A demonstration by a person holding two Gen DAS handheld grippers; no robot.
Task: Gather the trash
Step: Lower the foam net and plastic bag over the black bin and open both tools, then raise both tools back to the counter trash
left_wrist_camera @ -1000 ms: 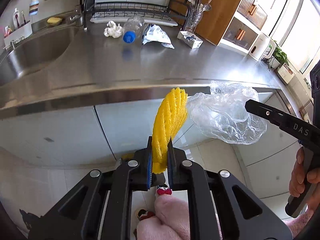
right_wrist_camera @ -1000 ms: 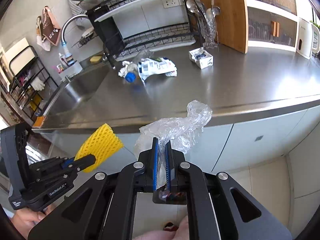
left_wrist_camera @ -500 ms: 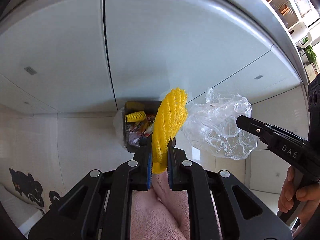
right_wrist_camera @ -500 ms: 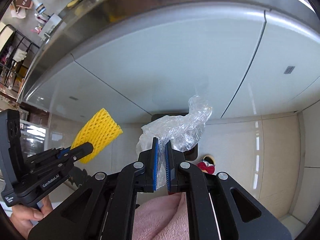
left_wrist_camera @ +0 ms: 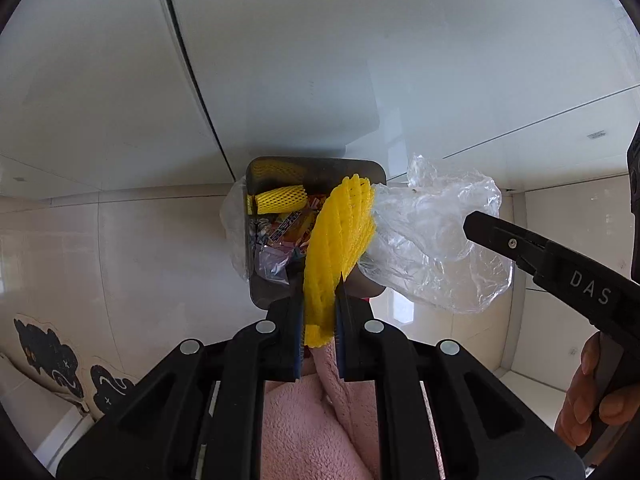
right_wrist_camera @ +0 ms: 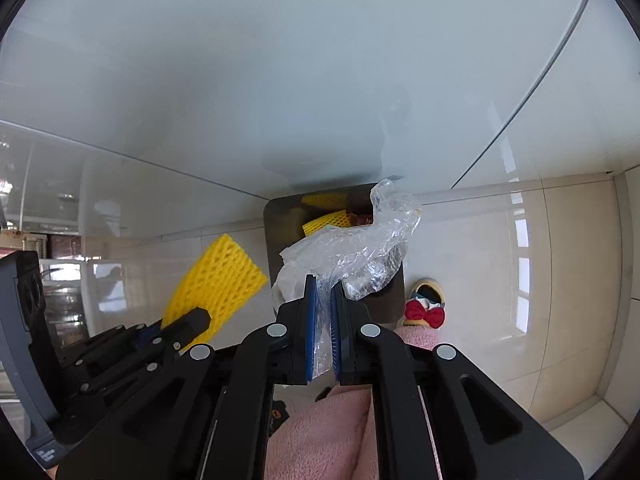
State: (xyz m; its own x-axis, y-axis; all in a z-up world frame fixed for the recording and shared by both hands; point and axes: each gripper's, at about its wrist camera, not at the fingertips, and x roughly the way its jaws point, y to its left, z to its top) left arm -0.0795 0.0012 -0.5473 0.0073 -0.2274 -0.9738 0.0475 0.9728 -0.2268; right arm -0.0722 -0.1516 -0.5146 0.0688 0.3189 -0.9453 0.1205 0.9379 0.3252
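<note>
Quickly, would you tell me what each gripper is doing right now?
Left gripper: closed on the yellow foam net.
Right gripper: closed on the clear plastic bag.

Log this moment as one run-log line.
left tool: shut on yellow foam net | right tool: shut on clear plastic bag | both above trash bin | nothing released yet

Trash bin [left_wrist_camera: 256,296] open-topped below, part-filled with yellow foam net [left_wrist_camera: 280,199] and wrappers [left_wrist_camera: 286,232], cabinet doors [left_wrist_camera: 280,60] close behind, bare floor tiles [left_wrist_camera: 120,264] either side

Trash bin [left_wrist_camera: 256,294] on floor against cabinet [left_wrist_camera: 280,60], foam net [left_wrist_camera: 280,199] inside, slipper [right_wrist_camera: 425,307] right of bin
</note>
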